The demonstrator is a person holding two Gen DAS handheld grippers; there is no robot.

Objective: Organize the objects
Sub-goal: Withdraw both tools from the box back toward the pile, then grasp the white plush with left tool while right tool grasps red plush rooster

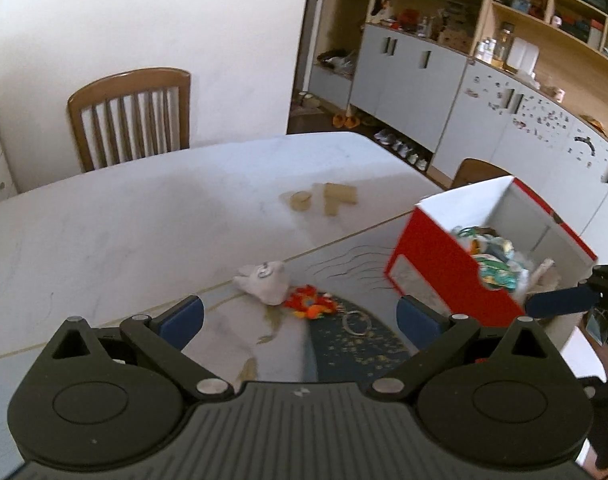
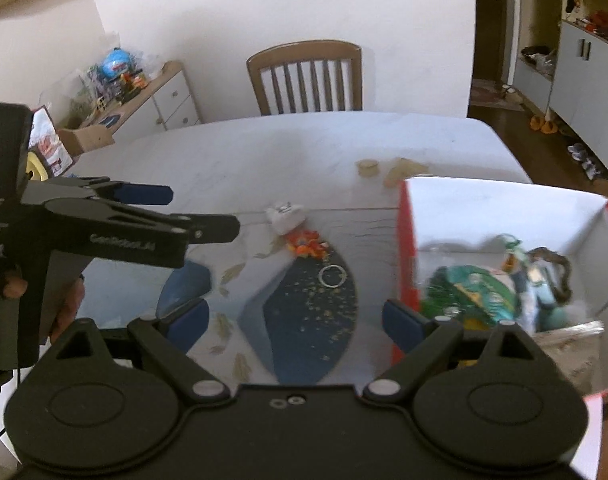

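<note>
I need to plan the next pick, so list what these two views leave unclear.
- Red and white box contents: right wrist view, motion blur smears the items together.
- Orange toy: both views, too small and blurred to identify.
- Box's near wall: right wrist view, hidden behind the right gripper.

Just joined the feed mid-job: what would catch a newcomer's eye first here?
The red and white box, already stuffed with colourful items, at the table's right. Left of it, on the patterned mat, lie a white plush toy, an orange toy and a metal ring. Both grippers hang open and empty.
</note>
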